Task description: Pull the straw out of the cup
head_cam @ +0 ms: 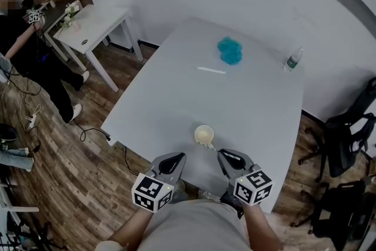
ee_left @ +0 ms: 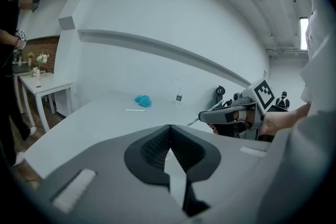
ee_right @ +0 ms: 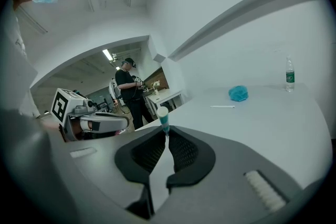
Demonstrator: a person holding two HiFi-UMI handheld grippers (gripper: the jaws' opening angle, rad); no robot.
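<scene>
A small cream cup (head_cam: 204,136) stands near the front edge of the white table (head_cam: 247,103). My right gripper (head_cam: 222,154) sits just right of it and is shut on a thin teal-and-white straw (ee_right: 164,119), whose tip sticks up beyond the jaws. The straw (head_cam: 211,147) runs from those jaws toward the cup's rim; I cannot tell whether its end is still inside. In the left gripper view the straw (ee_left: 195,120) slants down from the right gripper (ee_left: 202,116). My left gripper (head_cam: 176,157) hangs left of and below the cup, shut (ee_left: 169,128) with nothing between its jaws.
A second white straw (head_cam: 211,70) lies mid-table, with a crumpled blue cloth (head_cam: 230,50) behind it and a water bottle (head_cam: 294,59) at the far right edge. A small white side table (head_cam: 94,26) and a person (head_cam: 35,56) stand at the left; black chairs (head_cam: 346,138) at the right.
</scene>
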